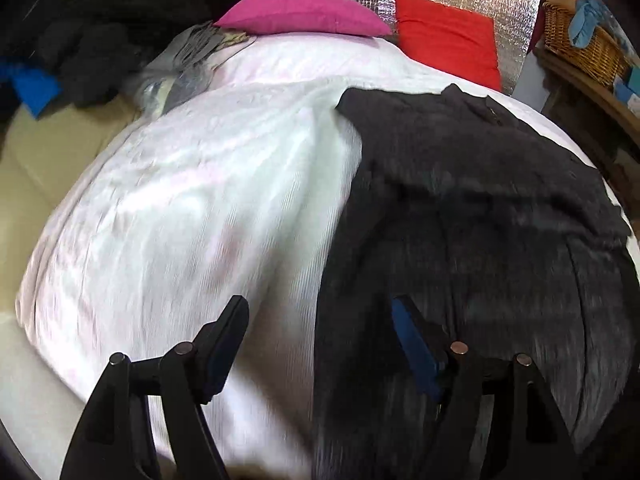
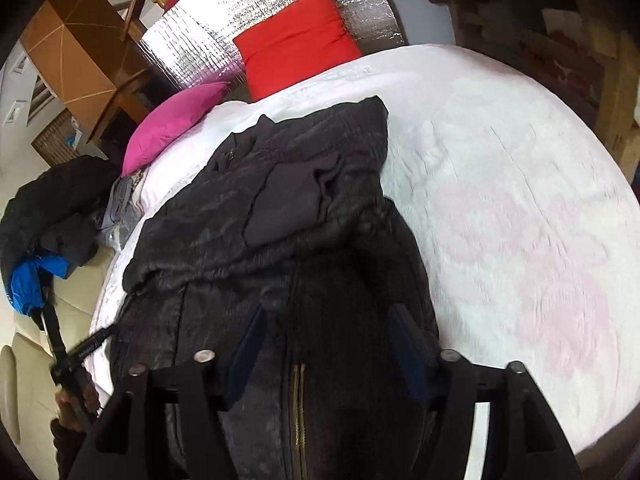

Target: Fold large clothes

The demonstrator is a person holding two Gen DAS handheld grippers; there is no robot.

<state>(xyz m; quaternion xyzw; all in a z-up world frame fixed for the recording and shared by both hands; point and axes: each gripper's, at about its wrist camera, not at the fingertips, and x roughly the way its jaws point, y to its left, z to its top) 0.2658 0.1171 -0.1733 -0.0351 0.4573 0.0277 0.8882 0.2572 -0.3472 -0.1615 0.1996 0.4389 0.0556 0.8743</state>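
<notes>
While blur smears the black jacket [image 2: 280,208] — seemingly part-folded — both hand-held grippers [image 1: 320,344] [image 2: 328,344] gape empty.

Jacket [image 2: 280,208] spread on bed [image 2: 500,200], reaching from near edge toward far edge. Two cushions [image 2: 296,44] [image 2: 172,124] at far edge, behind jacket. Heap of clothes [image 2: 52,208] off bed's left side. Basket [image 1: 580,44] beyond far right corner.

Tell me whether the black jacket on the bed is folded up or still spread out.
Partly folded. The black quilted jacket lies on the white bedspread with its sleeves laid across the chest, but its lower body with the gold zipper still lies stretched out.
</notes>
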